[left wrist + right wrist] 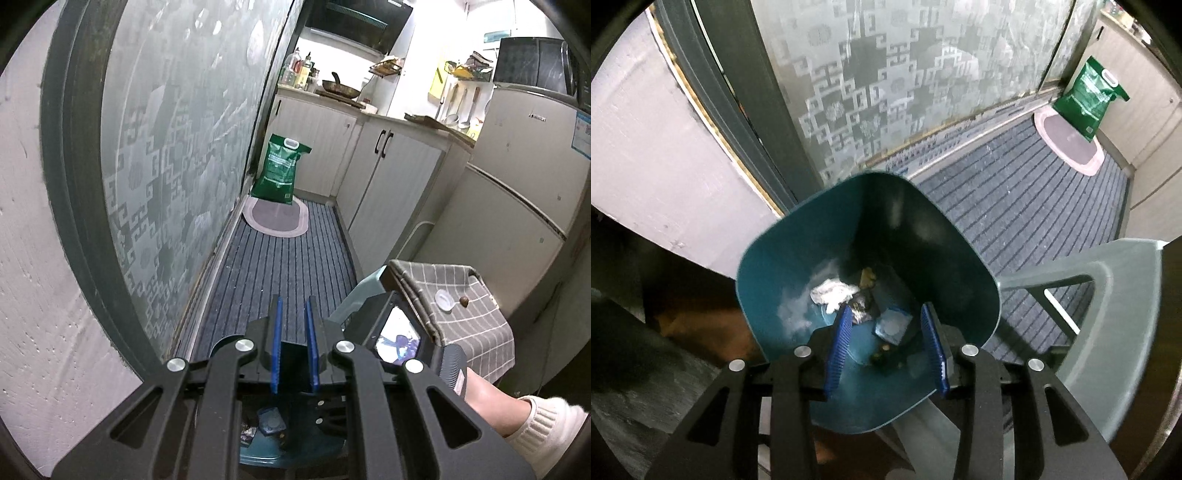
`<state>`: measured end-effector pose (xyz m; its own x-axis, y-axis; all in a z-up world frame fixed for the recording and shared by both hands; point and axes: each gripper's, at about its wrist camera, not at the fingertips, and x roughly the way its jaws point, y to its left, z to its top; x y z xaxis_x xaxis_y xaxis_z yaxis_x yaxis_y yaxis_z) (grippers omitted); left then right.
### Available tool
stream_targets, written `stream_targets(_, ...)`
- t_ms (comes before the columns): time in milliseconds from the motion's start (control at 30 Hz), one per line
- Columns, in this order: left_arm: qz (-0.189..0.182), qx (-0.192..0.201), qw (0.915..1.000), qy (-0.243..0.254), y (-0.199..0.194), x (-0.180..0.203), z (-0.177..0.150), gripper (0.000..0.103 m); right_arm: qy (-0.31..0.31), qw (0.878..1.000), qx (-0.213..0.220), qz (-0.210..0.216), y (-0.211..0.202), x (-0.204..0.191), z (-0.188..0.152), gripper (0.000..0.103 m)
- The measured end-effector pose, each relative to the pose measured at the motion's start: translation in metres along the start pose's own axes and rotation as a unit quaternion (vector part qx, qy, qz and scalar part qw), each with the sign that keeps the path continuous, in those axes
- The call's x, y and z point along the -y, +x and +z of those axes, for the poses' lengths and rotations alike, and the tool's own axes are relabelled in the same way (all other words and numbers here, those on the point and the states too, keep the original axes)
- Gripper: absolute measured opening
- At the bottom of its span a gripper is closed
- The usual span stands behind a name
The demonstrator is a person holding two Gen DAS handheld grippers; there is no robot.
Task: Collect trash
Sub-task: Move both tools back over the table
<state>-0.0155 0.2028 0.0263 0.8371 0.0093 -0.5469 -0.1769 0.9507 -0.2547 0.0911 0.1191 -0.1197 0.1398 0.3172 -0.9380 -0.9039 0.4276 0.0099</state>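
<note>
A teal trash bin [775, 258] stands on the floor right under my right gripper [885, 312]. That gripper points down into it, open, with nothing between its blue pads [838, 343]. In the bin lie crumpled white paper [833, 293], a foil wrapper [862, 312] and a blue-and-white packet [892, 325]. My left gripper [293, 306] hangs above the striped carpet, its jaws nearly together and empty; the bin [258, 456] shows below it. To its right, a clear plastic lid [445, 299] and a small brown bit [464, 301] lie on a checked cloth [480, 325].
The cloth covers a pale plastic stool [1108, 266] beside the bin. A frosted glass sliding door [177, 147] runs along the left. A green bag [280, 170] and an oval mat [275, 218] sit at the far end. Cabinets [399, 177] and a fridge [517, 192] line the right. A sleeved hand [517, 417] is at lower right.
</note>
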Motion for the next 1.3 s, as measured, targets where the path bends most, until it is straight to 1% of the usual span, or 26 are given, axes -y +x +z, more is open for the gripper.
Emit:
stream_targets(100,-0.004,0.007,1.0000,-0.003,-0.002,0.005,0.004,0.013,0.007,0.999,0.039,0.005,-0.024,0.005,0.003,0.039)
stream_targets(133,-0.007,0.009,0.9999,-0.003,-0.002,0.007,0.005,0.013,0.010,0.999,0.053,0.007,-0.033,0.007,0.004,0.037)
stream_targets(167,-0.008,0.012,0.9999,-0.002,-0.002,0.011,0.007,0.014,0.012,0.998,0.063,0.007,-0.040,0.009,0.005,0.035)
stream_targets(200,-0.009,0.013,0.9999,-0.001,-0.002,0.013,0.009,0.017,0.016,0.997,0.077,0.007,-0.050,0.012,0.005,0.034)
stream_targets(367,-0.021,0.021,0.9995,0.004,-0.002,0.030,0.015,0.021,0.034,0.990,0.136,0.010,-0.096,0.029,0.002,0.034)
stream_targets(533,-0.037,0.022,0.9988,0.021,0.007,0.057,0.017,0.027,0.056,0.983,0.172,0.002,-0.128,0.055,-0.011,0.034)
stream_targets(667,-0.049,0.016,0.9979,0.039,0.020,0.084,0.016,0.033,0.080,0.979,0.188,-0.010,-0.144,0.080,-0.027,0.034)
stream_targets(800,-0.057,0.010,0.9971,0.050,0.031,0.104,0.014,0.037,0.099,0.975,0.195,-0.028,-0.157,0.106,-0.049,0.034)
stream_targets(933,-0.066,0.000,0.9960,0.061,0.045,0.126,0.011,0.039,0.123,0.972,0.195,-0.044,-0.164,0.133,-0.070,0.034)
stream_targets(1000,-0.070,-0.006,0.9952,0.068,0.052,0.137,0.009,0.042,0.135,0.970,0.195,-0.050,-0.167,0.147,-0.081,0.034)
stream_targets(1067,-0.075,-0.014,0.9941,0.076,0.061,0.148,0.006,0.043,0.145,0.968,0.194,-0.058,-0.170,0.159,-0.093,0.034)
stream_targets(1133,-0.080,-0.024,0.9927,0.087,0.071,0.159,0.002,0.043,0.152,0.967,0.193,-0.062,-0.172,0.168,-0.101,0.034)
stream_targets(1300,-0.081,-0.049,0.9889,0.115,0.095,0.185,-0.010,0.049,0.169,0.964,0.193,-0.071,-0.178,0.186,-0.125,0.034)
